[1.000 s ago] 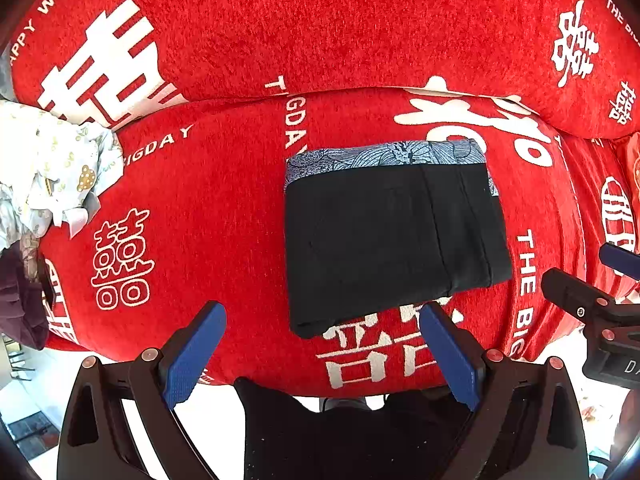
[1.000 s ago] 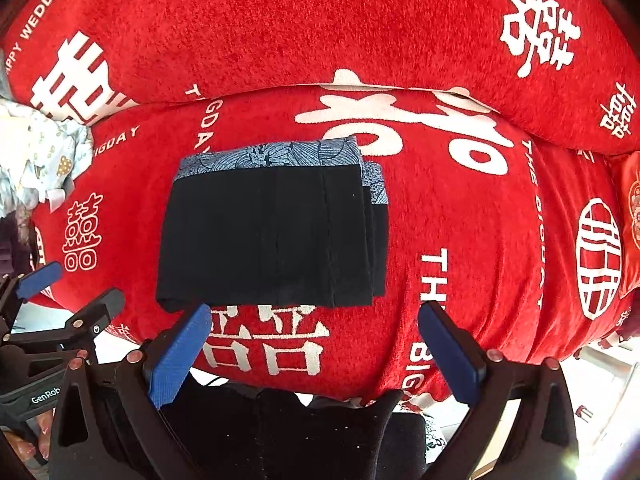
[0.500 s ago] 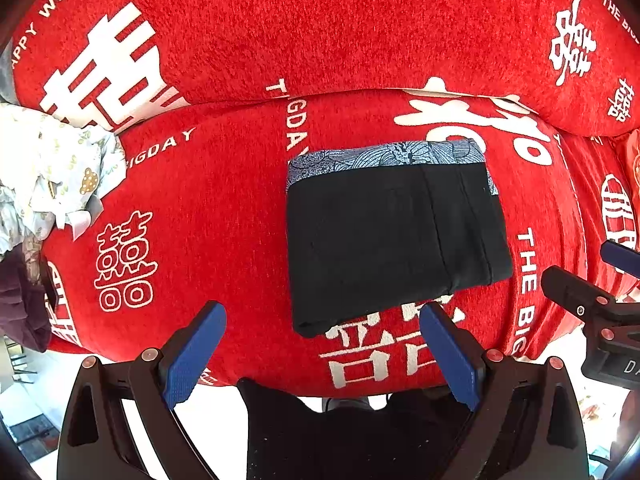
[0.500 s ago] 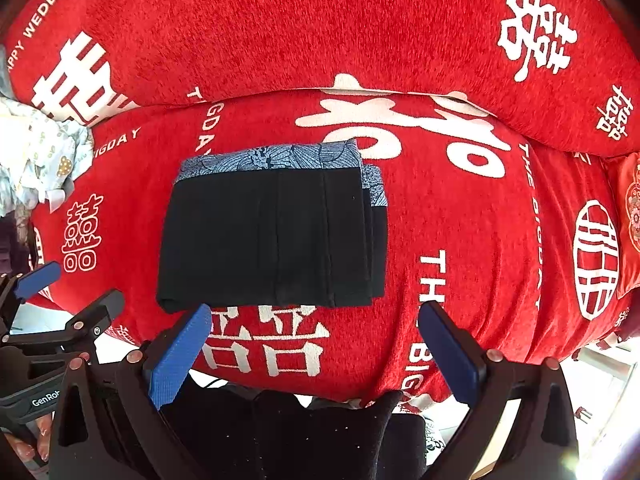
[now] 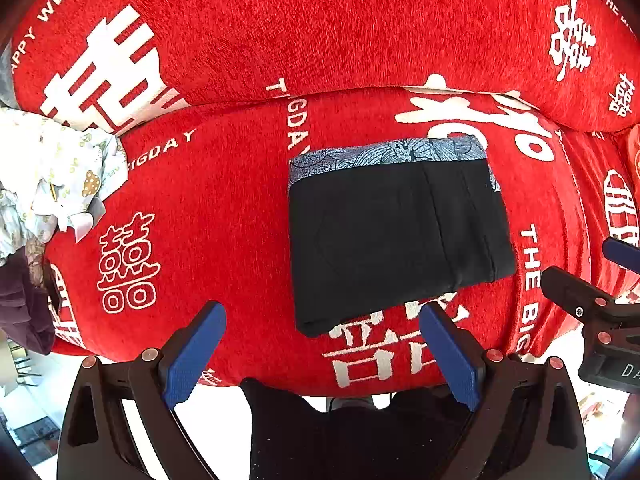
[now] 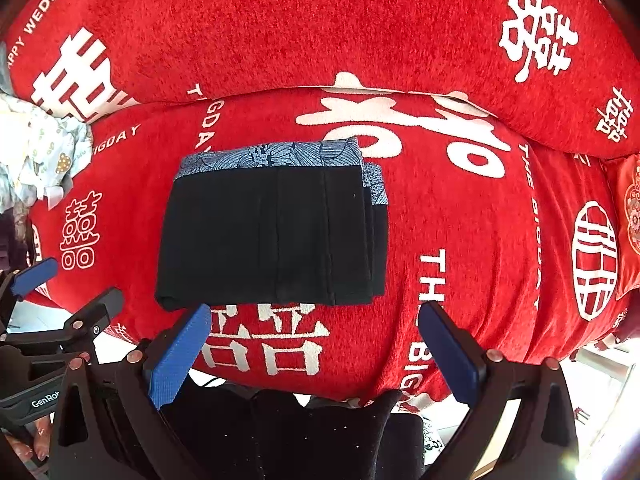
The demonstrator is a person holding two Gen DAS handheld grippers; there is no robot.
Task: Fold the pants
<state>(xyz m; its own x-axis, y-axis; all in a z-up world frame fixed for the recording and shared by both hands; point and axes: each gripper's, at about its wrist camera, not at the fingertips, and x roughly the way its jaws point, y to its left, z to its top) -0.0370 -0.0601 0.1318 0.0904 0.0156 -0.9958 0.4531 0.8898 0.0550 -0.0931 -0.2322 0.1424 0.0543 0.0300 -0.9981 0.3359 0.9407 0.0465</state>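
The black pants [image 5: 396, 236] lie folded into a neat rectangle on the red sofa seat [image 5: 208, 216], with a blue-grey patterned band along the far edge. They also show in the right wrist view [image 6: 272, 236]. My left gripper [image 5: 320, 344] is open and empty, held back from the seat's front edge, near the fold's near left corner. My right gripper [image 6: 316, 340] is open and empty, just in front of the fold's near edge. Each gripper shows at the side of the other's view.
The red sofa cover carries white characters; its backrest [image 5: 320, 24] rises behind the seat. A heap of pale patterned clothes [image 5: 52, 176] lies at the left end, with a dark purple garment [image 5: 20, 304] below it. The floor shows past the seat's front edge.
Both grippers have hardly moved; the view shifts only slightly. The folded pants lie as before.
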